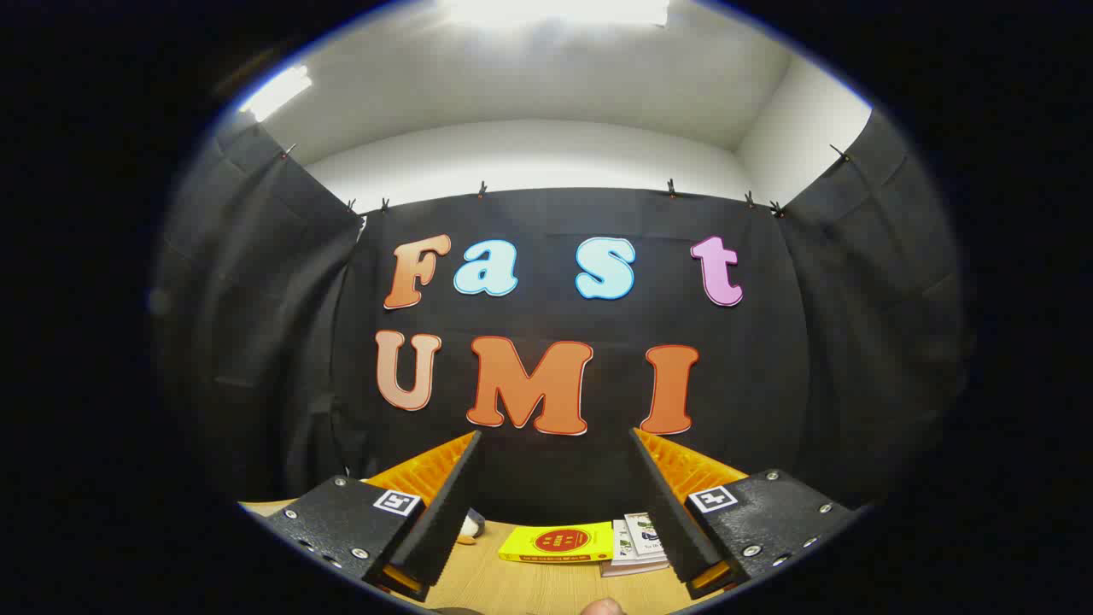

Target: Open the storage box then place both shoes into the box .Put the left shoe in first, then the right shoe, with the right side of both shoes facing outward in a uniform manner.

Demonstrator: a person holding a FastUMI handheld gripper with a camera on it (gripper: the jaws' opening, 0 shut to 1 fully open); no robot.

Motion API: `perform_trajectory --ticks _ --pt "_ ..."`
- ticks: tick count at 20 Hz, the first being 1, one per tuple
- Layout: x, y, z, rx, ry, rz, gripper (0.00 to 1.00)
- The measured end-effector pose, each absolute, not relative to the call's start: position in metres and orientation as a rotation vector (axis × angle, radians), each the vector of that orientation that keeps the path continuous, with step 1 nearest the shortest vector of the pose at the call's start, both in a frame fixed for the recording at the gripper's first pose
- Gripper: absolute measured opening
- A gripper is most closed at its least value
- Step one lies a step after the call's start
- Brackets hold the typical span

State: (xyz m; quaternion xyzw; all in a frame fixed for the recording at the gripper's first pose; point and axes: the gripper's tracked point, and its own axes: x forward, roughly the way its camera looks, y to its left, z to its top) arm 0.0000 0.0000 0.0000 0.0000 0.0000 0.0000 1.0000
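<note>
Spread wide, the jaws of the gripper (555,504) hold nothing; only air and the wooden table (529,589) lie between the two fingers, which rise from the lower middle of the frame. Just beyond them, low in the centre, a flat yellow book (557,543) lies on the table, with a stack of booklets (639,542) touching its right side. Partly hidden behind the left finger, a small white and brown object (469,527) sits on the wood; what it is cannot be told. Behind everything hangs the black cloth wall (555,461).

Neither the storage box nor either shoe can be made out among these things, so their place relative to the jaws cannot be given. The gripper points level at the wall, not down at a work surface. My main worry is that moving ahead from this pose would catch the book or booklets and push them, or that the wrong shoe gets picked first once the pair is found.
</note>
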Motion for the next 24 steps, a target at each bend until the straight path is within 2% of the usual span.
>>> perform_trajectory --ticks 4,17,24 --pt "0.003 -0.002 -0.009 0.0 0.065 0.004 0.98" --pt "0.004 0.014 -0.01 0.057 0.077 0.049 0.98" --pt "0.0 0.056 -0.077 0.161 0.302 0.149 0.98"
